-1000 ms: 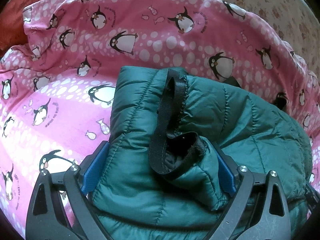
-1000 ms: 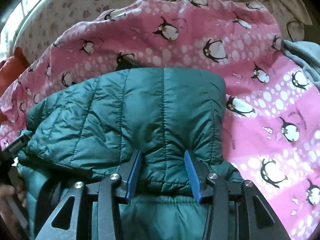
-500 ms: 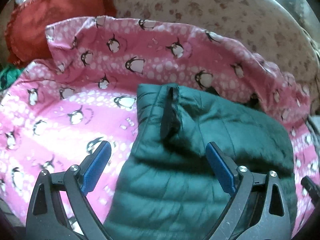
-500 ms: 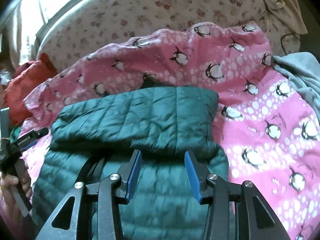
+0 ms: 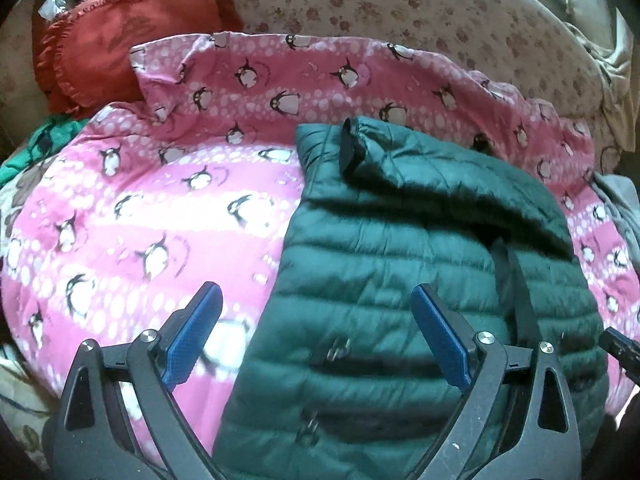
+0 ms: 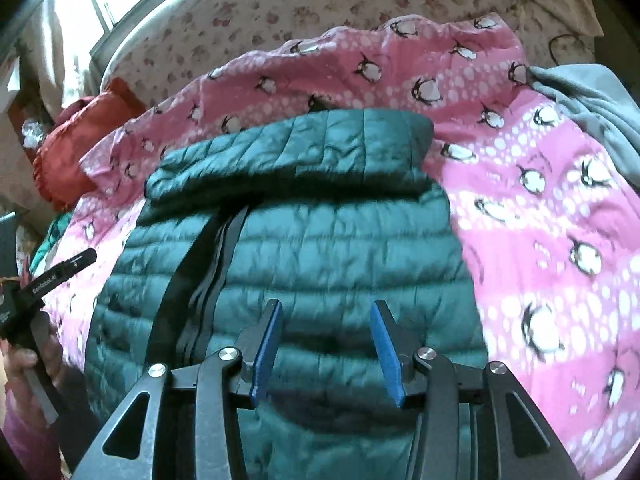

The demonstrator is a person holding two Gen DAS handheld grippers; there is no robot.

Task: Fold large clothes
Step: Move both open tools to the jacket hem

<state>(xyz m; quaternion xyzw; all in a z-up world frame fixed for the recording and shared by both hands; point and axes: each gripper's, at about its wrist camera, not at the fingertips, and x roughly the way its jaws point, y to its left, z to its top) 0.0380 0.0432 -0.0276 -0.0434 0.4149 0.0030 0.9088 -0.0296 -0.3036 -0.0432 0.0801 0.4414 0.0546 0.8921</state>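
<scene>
Jacket, dark green and quilted, lies on the pink penguin blanket, its sleeve folded across the far end toward twelve o'clock. Left gripper hangs above its near left edge, tongs spread wide, gripping nothing. Right gripper hovers over the jacket's body, tongs parted and empty too. Red cushion sits at ten o'clock, grey cloth at two o'clock.
</scene>
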